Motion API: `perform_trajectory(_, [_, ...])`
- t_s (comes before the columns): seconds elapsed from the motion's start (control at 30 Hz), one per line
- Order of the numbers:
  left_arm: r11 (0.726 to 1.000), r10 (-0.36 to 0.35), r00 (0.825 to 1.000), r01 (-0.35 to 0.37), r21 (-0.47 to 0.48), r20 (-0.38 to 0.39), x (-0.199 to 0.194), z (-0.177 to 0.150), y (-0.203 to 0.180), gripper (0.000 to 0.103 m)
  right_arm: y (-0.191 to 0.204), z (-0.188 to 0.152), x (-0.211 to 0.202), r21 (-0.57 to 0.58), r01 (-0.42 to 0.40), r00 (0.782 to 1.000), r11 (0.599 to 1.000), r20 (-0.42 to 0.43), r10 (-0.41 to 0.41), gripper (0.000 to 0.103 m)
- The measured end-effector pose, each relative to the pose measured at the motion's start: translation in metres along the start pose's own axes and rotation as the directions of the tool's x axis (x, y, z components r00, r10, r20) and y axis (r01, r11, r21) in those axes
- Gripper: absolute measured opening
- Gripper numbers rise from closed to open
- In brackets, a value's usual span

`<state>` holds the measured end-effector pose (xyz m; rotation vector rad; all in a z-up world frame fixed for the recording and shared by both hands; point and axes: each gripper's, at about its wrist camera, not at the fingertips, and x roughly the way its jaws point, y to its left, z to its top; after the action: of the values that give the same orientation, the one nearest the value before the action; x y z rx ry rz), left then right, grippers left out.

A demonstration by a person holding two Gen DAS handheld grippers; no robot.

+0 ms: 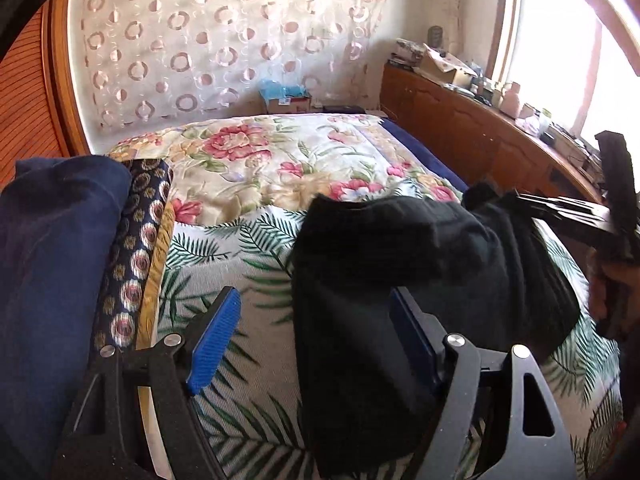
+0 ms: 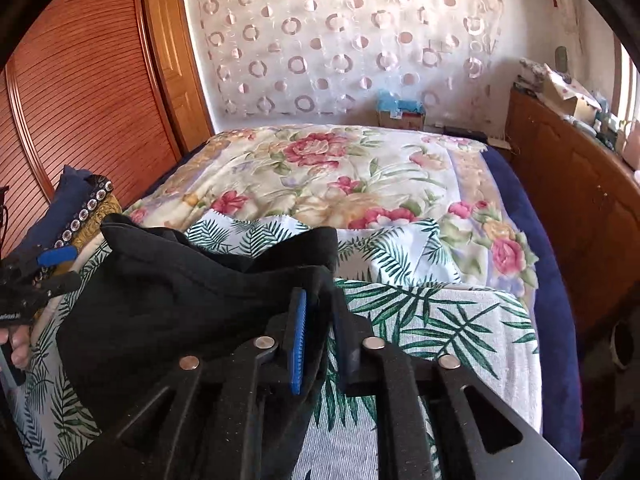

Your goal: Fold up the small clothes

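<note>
the black knit garment lies bunched on the palm-leaf printed white cloth at the near end of the bed. the right gripper pinches the garment's right edge, jaws pressed together on the fabric. the left gripper stands spread wide, its right pad against the garment's left side. folded dark blue clothes sit stacked at the far left.
</note>
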<state>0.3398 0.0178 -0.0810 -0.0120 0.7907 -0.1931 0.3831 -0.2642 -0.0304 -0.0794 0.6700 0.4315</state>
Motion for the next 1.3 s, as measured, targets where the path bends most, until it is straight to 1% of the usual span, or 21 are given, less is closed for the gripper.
perform_trajectory(0.03, [1.0, 0.012, 1.0, -0.012, -0.008, -0.003, 0.004, 0.002, 0.002, 0.077, 0.001, 0.001, -0.003, -0.002, 0.014, 1.0, 1.0, 0.008, -0.014, 0.04])
perform_trajectory(0.07, [1.0, 0.014, 1.0, -0.014, -0.013, -0.001, 0.007, 0.003, 0.003, 0.077, 0.0, 0.0, -0.007, 0.004, 0.01, 1.0, 1.0, 0.012, -0.01, 0.044])
perform_trajectory(0.13, [0.999, 0.021, 1.0, -0.021, -0.032, -0.011, 0.014, 0.004, 0.006, 0.077, 0.002, -0.001, -0.009, 0.02, -0.012, 1.0, 1.0, 0.006, 0.012, 0.057])
perform_trajectory(0.27, [0.996, -0.007, 0.998, 0.002, -0.088, -0.057, 0.03, 0.001, 0.016, 0.077, 0.006, -0.004, -0.004, 0.025, -0.061, 0.998, 0.998, -0.03, 0.062, 0.059])
perform_trajectory(0.37, [0.992, -0.032, 0.996, 0.022, -0.123, -0.082, 0.038, -0.003, 0.02, 0.077, 0.007, -0.006, 0.009, 0.015, -0.056, 0.996, 0.998, -0.068, 0.057, 0.059])
perform_trajectory(0.43, [0.992, -0.039, 0.996, 0.029, -0.121, -0.08, 0.038, -0.004, 0.019, 0.077, 0.004, -0.006, 0.019, 0.036, -0.07, 0.994, 0.997, -0.085, 0.073, 0.065])
perform_trajectory(0.5, [0.991, -0.067, 0.994, 0.057, -0.117, -0.081, 0.039, -0.004, 0.018, 0.068, 0.001, -0.005, 0.027, 0.057, -0.071, 0.992, 0.996, -0.103, 0.077, 0.071])
perform_trajectory(0.53, [0.988, -0.098, 0.991, 0.086, -0.126, -0.09, 0.04, -0.003, 0.018, 0.061, 0.0, -0.004, 0.029, 0.066, -0.062, 0.992, 0.996, -0.106, 0.069, 0.073])
perform_trajectory(0.57, [0.983, -0.133, 0.986, 0.119, -0.139, -0.097, 0.042, -0.003, 0.019, 0.057, -0.001, -0.002, 0.031, 0.079, -0.068, 0.991, 0.995, -0.109, 0.076, 0.073])
perform_trajectory(0.6, [0.981, -0.147, 0.984, 0.133, -0.144, -0.096, 0.042, -0.003, 0.018, 0.057, -0.002, 0.0, 0.033, 0.089, -0.079, 0.99, 0.993, -0.108, 0.089, 0.073])
perform_trajectory(0.7, [0.98, -0.169, 0.98, 0.156, -0.124, -0.101, 0.043, -0.002, 0.013, 0.045, 0.004, 0.003, 0.035, 0.075, -0.084, 0.99, 0.994, -0.107, 0.092, 0.073])
perform_trajectory(0.73, [0.977, -0.189, 0.976, 0.175, -0.123, -0.105, 0.044, -0.002, 0.011, 0.036, 0.008, 0.003, 0.036, 0.065, -0.088, 0.99, 0.994, -0.109, 0.094, 0.072])
perform_trajectory(0.77, [0.975, -0.197, 0.975, 0.184, -0.125, -0.106, 0.044, -0.002, 0.01, 0.03, 0.012, 0.001, 0.037, 0.054, -0.09, 0.989, 0.994, -0.111, 0.096, 0.068])
perform_trajectory(0.8, [0.975, -0.2, 0.974, 0.187, -0.121, -0.106, 0.043, -0.001, 0.008, 0.025, 0.015, 0.001, 0.038, 0.039, -0.101, 0.988, 0.994, -0.113, 0.105, 0.057])
perform_trajectory(0.83, [0.974, -0.207, 0.973, 0.195, -0.119, -0.102, 0.042, -0.001, 0.008, 0.016, 0.017, 0.001, 0.038, 0.031, -0.12, 0.986, 0.992, -0.114, 0.123, 0.041])
perform_trajectory(0.87, [0.972, -0.215, 0.972, 0.203, -0.121, -0.092, 0.038, -0.001, 0.007, 0.013, 0.017, 0.0, 0.039, 0.029, -0.152, 0.981, 0.988, -0.118, 0.154, 0.037])
perform_trajectory(0.9, [0.971, -0.219, 0.972, 0.209, -0.114, -0.082, 0.032, 0.0, 0.006, 0.013, 0.018, 0.0, 0.039, 0.024, -0.163, 0.98, 0.986, -0.112, 0.165, 0.029])
perform_trajectory(0.93, [0.972, -0.218, 0.974, 0.211, -0.101, -0.06, 0.023, 0.0, 0.003, 0.012, 0.019, 0.0, 0.037, 0.008, -0.17, 0.979, 0.985, -0.109, 0.17, 0.025])
perform_trajectory(0.97, [0.971, -0.222, 0.974, 0.217, -0.097, -0.04, 0.015, 0.002, 0.002, 0.012, 0.02, 0.001, 0.034, -0.011, -0.173, 0.98, 0.985, -0.101, 0.171, 0.024])
perform_trajectory(1.13, [0.969, -0.232, 0.969, 0.237, -0.071, 0.082, -0.046, 0.008, -0.005, 0.011, 0.026, 0.012, -0.002, -0.072, -0.182, 0.983, 0.981, 0.016, 0.184, 0.022])
perform_trajectory(1.3, [0.98, -0.168, 0.96, 0.187, -0.065, 0.226, -0.119, 0.01, 0.001, 0.011, 0.044, 0.041, -0.04, -0.145, -0.216, 0.965, 0.966, 0.12, 0.234, 0.022])
